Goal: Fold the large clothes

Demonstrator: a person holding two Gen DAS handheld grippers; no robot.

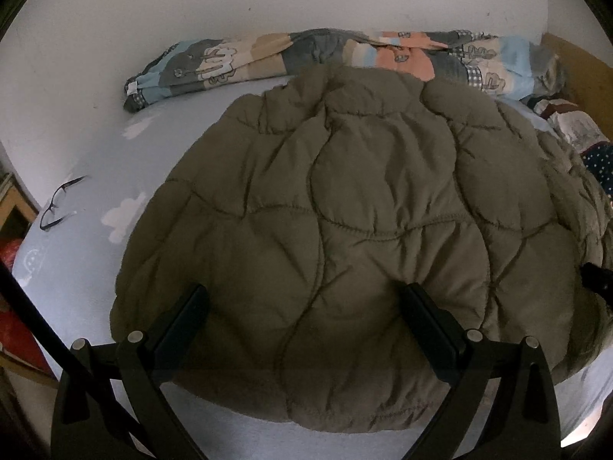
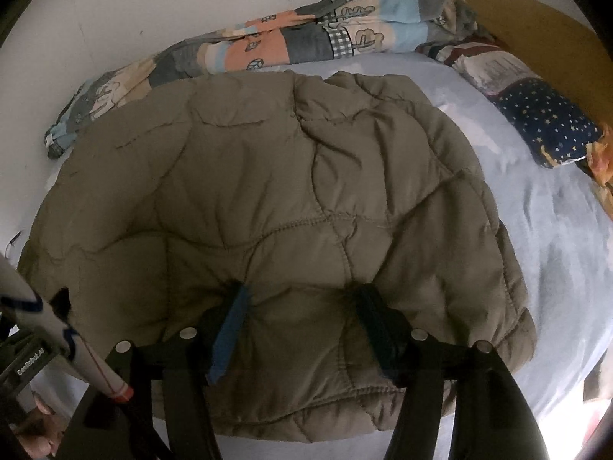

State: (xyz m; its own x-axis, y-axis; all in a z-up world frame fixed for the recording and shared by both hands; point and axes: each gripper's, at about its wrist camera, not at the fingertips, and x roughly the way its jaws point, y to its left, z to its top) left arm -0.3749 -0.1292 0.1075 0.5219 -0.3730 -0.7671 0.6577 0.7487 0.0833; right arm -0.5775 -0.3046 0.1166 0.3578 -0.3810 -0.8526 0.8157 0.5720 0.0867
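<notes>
Olive-brown and puffy, the quilted jacket (image 1: pixel 345 230) lies spread on the bed (image 1: pixel 95 161), on a pale blue sheet printed with white clouds. Its far edge reaches almost to the rolled patchwork blanket (image 1: pixel 306 57) that runs along the wall. A pair of glasses (image 1: pixel 57 203) sits on the sheet off to the left, well clear of the jacket, and a star-printed pillow (image 2: pixel 548 122) lies at the right end of the bed.

Both tools hang over the near hem, pointing down at it. The left hand-held gripper (image 1: pixel 306 306) stands wide, its two dark fingers spread over the padding with nothing pinched between them. The right hand-held gripper (image 2: pixel 302 306) is about half open; its fingers, one wrapped in blue tape, press down into the fabric either side of a puffed panel, but the pads do not look clamped on a fold, so I would call it unladen.

The jacket already looks compact, with no sleeve sticking out in either view, so I take it the sleeves are tucked in and the body fold is the step in hand. Whether a fold has just been laid down or is about to be lifted I cannot say.

The next move, as I judge it, needs each tool to bite a good thickness of the near hem. Both must then lift together and carry it evenly toward the far edge, since slippery padding like this tends to spring back and slide.
</notes>
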